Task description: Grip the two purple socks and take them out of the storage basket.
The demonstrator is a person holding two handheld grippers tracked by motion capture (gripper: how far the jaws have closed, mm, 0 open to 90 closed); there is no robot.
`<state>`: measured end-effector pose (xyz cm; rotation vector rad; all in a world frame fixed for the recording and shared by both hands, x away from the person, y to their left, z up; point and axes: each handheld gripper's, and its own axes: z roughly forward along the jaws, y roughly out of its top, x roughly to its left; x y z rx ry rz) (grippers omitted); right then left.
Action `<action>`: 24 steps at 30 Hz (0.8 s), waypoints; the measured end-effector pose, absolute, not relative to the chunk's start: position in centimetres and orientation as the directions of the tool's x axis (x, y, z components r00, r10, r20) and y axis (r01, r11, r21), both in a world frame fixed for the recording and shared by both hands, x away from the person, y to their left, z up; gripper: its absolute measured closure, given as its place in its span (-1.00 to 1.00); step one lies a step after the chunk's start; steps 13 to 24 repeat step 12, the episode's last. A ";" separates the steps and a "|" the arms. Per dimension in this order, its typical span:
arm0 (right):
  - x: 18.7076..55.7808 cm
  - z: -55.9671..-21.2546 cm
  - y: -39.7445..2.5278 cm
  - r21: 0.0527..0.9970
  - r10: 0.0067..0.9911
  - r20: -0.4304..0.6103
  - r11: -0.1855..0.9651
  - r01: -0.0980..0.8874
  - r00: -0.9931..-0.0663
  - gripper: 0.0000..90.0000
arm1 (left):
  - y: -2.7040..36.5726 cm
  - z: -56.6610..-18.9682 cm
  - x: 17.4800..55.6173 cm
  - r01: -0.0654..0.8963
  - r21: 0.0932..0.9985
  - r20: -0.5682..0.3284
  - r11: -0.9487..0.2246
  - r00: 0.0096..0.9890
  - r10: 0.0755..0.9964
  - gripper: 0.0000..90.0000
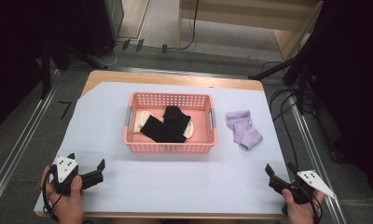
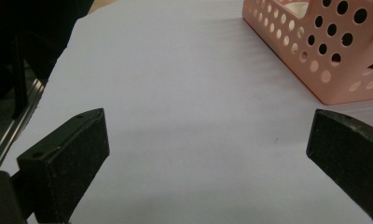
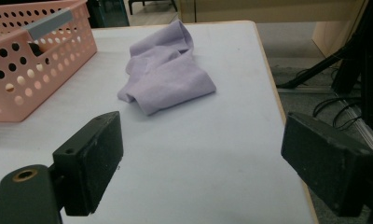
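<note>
Waiting at the near table edge, we hold both grippers, left (image 1: pixel 87 166) and right (image 1: pixel 279 173), with jaws spread wide and empty. Our sock (image 1: pixel 243 129) lies just right of the basket (image 1: pixel 170 145); next we judge the right must reach forward over it. From the right gripper view the sock's (image 3: pixel 166 77) folds show

Cream cloth (image 1: pixel 139 121) in the pink basket (image 1: pixel 169 147), largely hidden under black garments (image 1: pixel 168 125).

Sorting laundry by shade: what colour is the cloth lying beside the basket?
Pale lilac cloth, clearest in the right gripper view.
</note>
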<state>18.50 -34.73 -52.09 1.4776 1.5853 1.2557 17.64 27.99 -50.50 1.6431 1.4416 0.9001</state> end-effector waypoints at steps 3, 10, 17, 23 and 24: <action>18.0 -52.5 -35.2 0.923 0.974 0.156 -0.083 0.376 -0.167 -0.71 | 28.0 -50.5 17.6 0.459 0.886 0.023 -0.074 0.116 0.993 -1.00; 17.7 -52.7 -35.6 0.925 0.976 0.160 -0.095 0.367 -0.149 -0.71 | 28.1 -50.5 17.6 0.454 0.888 0.018 -0.069 0.116 0.993 -1.00; 17.6 -52.6 -35.6 0.922 0.975 0.170 -0.107 0.373 -0.141 -0.70 | 28.1 -50.5 17.6 0.453 0.889 0.017 -0.068 0.117 0.993 -1.00; 17.6 -52.6 -35.6 0.922 0.975 0.170 -0.107 0.373 -0.141 -0.70 | 28.1 -50.5 17.6 0.453 0.889 0.017 -0.068 0.117 0.993 -1.00; 17.6 -52.6 -35.6 0.922 0.975 0.170 -0.107 0.373 -0.141 -0.70 | 28.1 -50.5 17.6 0.453 0.889 0.017 -0.068 0.117 0.993 -1.00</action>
